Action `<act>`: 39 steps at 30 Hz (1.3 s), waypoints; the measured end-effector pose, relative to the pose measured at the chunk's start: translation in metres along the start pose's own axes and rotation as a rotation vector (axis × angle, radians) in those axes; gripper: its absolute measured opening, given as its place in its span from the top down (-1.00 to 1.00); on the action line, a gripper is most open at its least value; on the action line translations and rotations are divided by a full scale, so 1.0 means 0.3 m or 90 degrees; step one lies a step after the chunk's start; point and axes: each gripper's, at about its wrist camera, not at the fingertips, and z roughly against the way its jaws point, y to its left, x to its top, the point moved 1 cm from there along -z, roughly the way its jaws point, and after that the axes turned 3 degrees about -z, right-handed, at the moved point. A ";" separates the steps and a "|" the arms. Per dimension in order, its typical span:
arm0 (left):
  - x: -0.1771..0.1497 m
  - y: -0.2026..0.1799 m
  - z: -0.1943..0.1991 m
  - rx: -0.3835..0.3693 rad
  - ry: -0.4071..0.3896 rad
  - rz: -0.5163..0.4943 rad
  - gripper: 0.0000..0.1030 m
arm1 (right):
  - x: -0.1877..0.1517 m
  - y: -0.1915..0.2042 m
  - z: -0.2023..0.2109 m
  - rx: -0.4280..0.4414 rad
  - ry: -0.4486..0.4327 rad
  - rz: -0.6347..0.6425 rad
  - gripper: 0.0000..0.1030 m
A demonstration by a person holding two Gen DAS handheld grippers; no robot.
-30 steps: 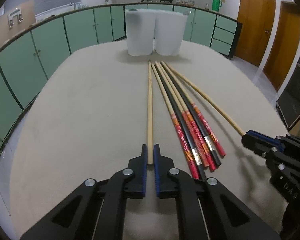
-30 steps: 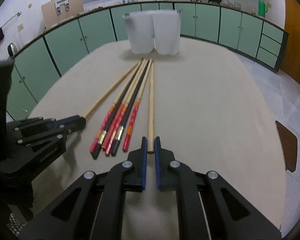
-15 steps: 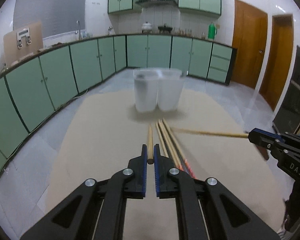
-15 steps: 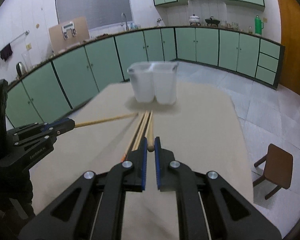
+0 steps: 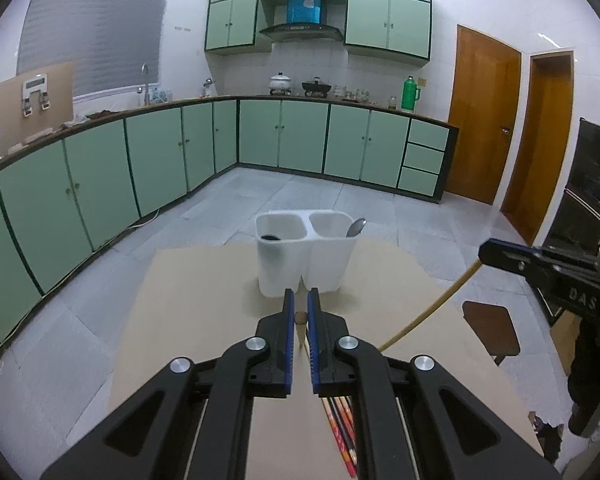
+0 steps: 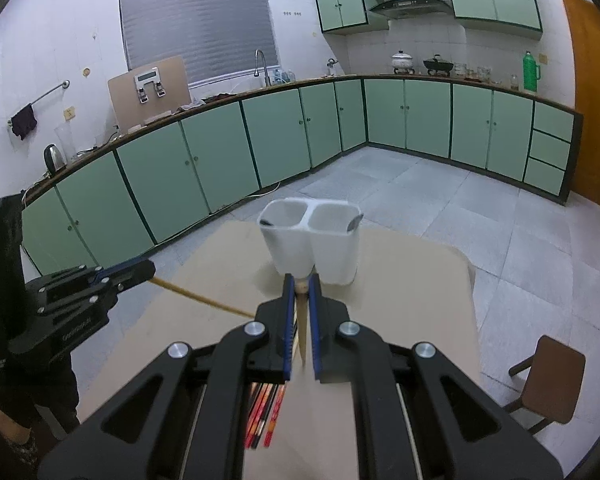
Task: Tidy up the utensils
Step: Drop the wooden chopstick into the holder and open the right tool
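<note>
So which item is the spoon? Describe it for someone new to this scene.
Find the beige table, then the white two-compartment plastic holder at its far end. The spoon is the silver metal bowl leaning out of the right compartment; the left one shows only something small and dark.

I'm working in a home kitchen — beyond my jaws run green cabinets (image 5: 284, 136), a range hood (image 5: 302, 31) over pots (image 5: 281, 82), and a sink tap (image 6: 262, 65) up left.

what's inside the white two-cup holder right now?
Holder: a spoon leans in its right cup, a small dark item sits low in the left cup. The cup walls hide the spoon's lower part and both bottoms.
</note>
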 end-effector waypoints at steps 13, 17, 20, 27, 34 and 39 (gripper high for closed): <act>0.247 0.027 0.061 -0.037 -0.085 0.002 0.88 | 0.293 -0.031 0.048 0.017 -0.068 0.023 0.88; 0.367 0.024 0.083 -0.039 -0.133 -0.006 0.88 | 0.409 -0.054 0.048 0.019 -0.091 0.026 0.88; 0.470 0.016 0.069 -0.030 -0.168 -0.014 0.88 | 0.482 -0.076 0.020 0.015 -0.099 0.022 0.88; 0.609 0.004 -0.097 0.020 -0.220 -0.033 0.88 | 0.559 -0.105 -0.107 -0.023 -0.096 0.036 0.88; 0.530 0.023 -0.369 0.026 -0.145 -0.013 0.88 | 0.491 -0.146 -0.302 -0.039 -0.058 0.020 0.88; 0.452 0.043 -0.473 0.024 -0.083 -0.006 0.86 | 0.431 -0.170 -0.396 -0.035 -0.022 0.003 0.85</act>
